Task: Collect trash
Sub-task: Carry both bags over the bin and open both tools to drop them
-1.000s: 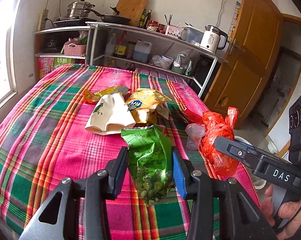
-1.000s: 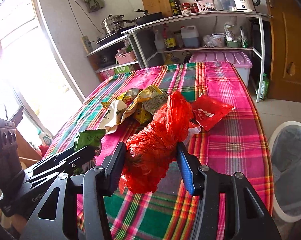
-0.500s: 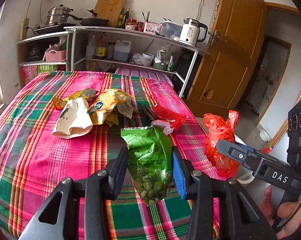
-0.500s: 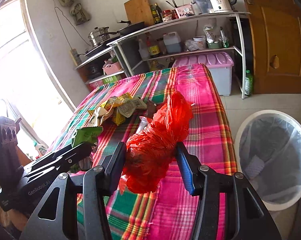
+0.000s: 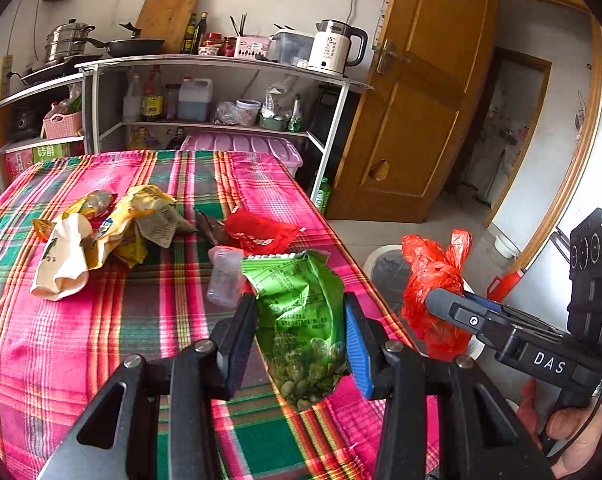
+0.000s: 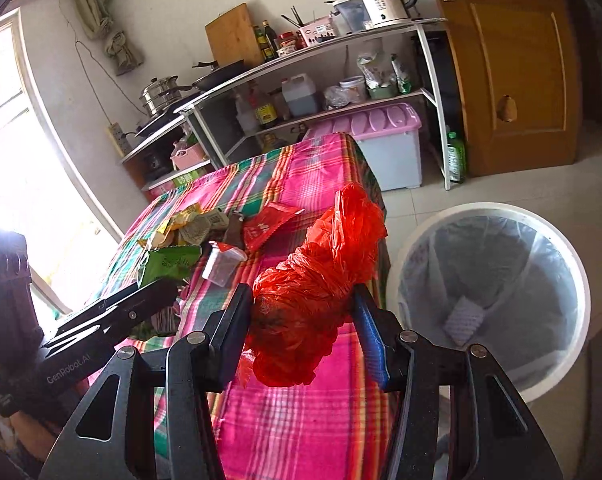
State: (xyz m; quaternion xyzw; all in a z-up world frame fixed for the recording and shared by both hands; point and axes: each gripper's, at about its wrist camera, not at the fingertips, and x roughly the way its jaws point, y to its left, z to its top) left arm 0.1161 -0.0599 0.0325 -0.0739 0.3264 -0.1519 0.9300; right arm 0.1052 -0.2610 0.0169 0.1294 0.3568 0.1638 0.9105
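Left gripper (image 5: pixel 301 336): its jaws are clamping a green snack bag (image 5: pixel 303 316), pads pressing on both sides of it.
Green snack bag: it is hanging upright between the jaws above the near part of the table, its torn top standing open; green peas are showing through the clear lower part.
Right gripper (image 6: pixel 301 320): its jaws are squeezing a crumpled red plastic bag (image 6: pixel 317 288), which is bulging above and below the pads.
Red plastic bag: it is being held over the table's right edge, beside the bin; what it is carrying inside cannot be told.
Trash bin (image 6: pixel 497 216): a round white bin is standing on the floor just beside the table, lined with a pale translucent bag; a small white textured piece (image 6: pixel 463 318) is lying at the bottom.
Clear plastic cup (image 5: pixel 225 276): it is lying tipped on the cloth just behind the green bag, looking empty.
Table (image 5: pixel 61 360): a pink and green plaid cloth is covering it; a red packet (image 5: pixel 261 234), a yellow wrapper (image 5: pixel 141 208) and a white pouch (image 5: pixel 63 258) are lying well behind the grippers.
Pink-lidded storage box (image 6: pixel 385 136): it is sitting closed under the shelf, contents hidden.
Person's hand (image 5: pixel 569 436): it is gripping the right gripper's handle at the lower right of the left wrist view.
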